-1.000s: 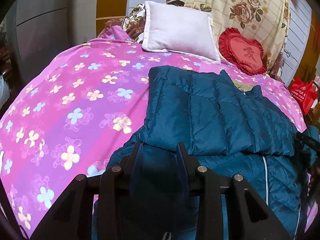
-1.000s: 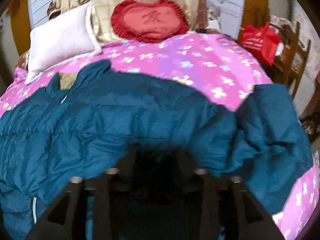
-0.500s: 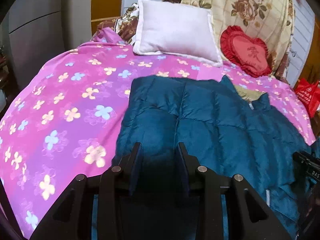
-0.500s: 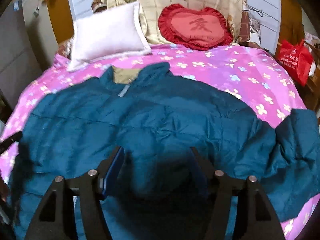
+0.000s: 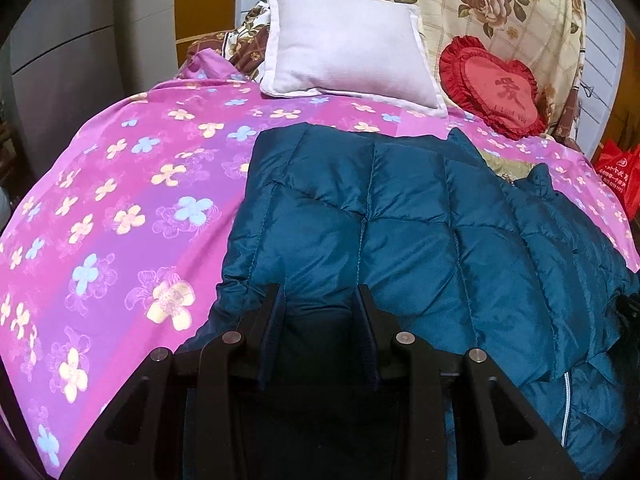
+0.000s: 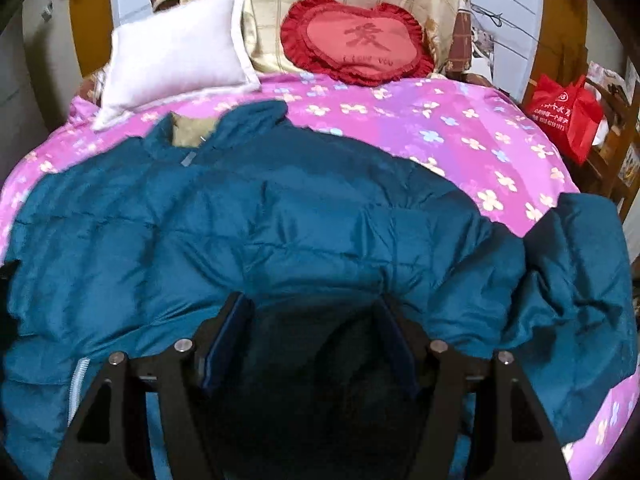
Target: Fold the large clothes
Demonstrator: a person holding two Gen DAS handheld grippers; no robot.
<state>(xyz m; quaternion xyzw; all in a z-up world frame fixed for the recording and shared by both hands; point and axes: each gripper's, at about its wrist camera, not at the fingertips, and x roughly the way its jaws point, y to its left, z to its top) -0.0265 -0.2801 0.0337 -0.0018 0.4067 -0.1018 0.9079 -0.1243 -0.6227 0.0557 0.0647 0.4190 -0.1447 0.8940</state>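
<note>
The folded left side of the teal jacket is being carried further across its body, on the floral bedspread, keeping the fold flat. Fabric is being pinched by the narrowly closed left gripper; the right gripper, having been widened earlier, is being held open over padding, seemingly to release it.

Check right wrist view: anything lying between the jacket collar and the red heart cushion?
Nothing lies there. In the right wrist view only bare pink floral bedspread runs from the blue jacket collar to the red heart cushion.
</note>
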